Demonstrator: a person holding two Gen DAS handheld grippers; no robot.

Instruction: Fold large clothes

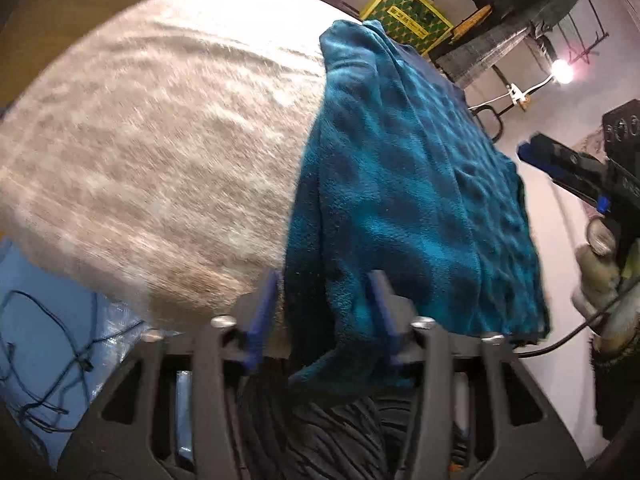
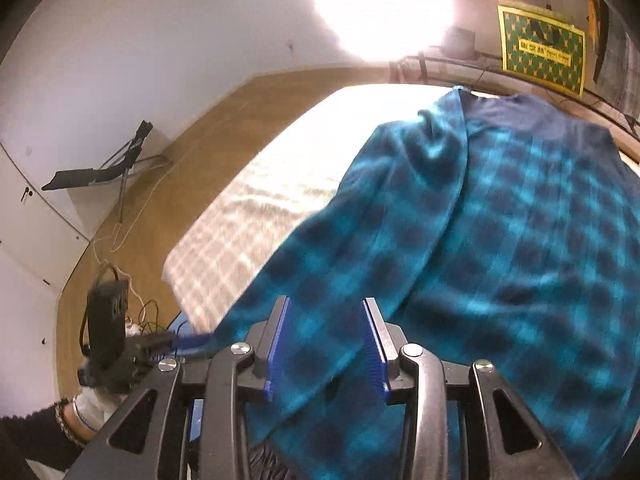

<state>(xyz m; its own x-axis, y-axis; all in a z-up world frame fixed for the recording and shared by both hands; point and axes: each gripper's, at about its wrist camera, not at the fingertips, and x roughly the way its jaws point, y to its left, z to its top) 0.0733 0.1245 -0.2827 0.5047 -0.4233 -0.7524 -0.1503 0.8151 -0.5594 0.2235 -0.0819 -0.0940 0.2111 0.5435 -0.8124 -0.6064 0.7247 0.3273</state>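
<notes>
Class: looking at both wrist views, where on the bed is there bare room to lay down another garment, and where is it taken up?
Free: the pale checked bed cover left of the teal checked garment, reaching the wooden floor side. Crowded: the garment's side, near both grippers, left and right.

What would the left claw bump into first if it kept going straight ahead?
Most likely the teal checked garment: its near edge already hangs between the left claw's open jaws, with the pale bedspread just beside it.

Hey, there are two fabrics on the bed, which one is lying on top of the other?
The blue-and-teal checked fleece garment lies on top. It is dark, plush and rumpled, while the cream plaid bedcover beneath it is pale and spread flat across the bed.
</notes>
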